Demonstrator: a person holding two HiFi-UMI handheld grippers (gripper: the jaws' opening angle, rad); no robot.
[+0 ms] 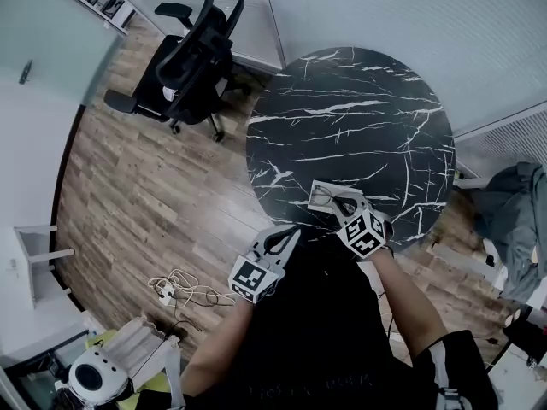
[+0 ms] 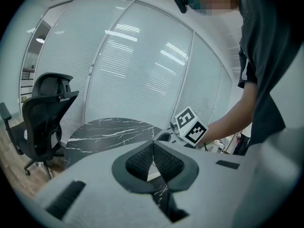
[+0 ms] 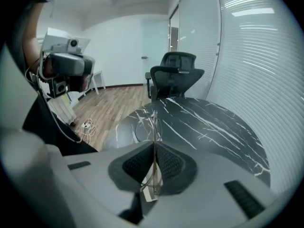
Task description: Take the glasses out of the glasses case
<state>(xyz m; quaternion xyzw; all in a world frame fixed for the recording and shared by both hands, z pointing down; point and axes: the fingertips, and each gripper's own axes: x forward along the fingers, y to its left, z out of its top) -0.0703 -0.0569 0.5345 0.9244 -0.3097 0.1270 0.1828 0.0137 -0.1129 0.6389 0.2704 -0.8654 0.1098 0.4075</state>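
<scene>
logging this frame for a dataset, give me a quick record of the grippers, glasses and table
left gripper: shut, nothing between the jaws
right gripper: shut on glasses
glasses: thin frame, held over the near part of the table
table: round, black with white veins
glasses case: not seen in any view

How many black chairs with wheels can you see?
1. The black office chair stands on the wood floor, just past the left edge of the round marble table. Others could be outside the pictures.
</scene>
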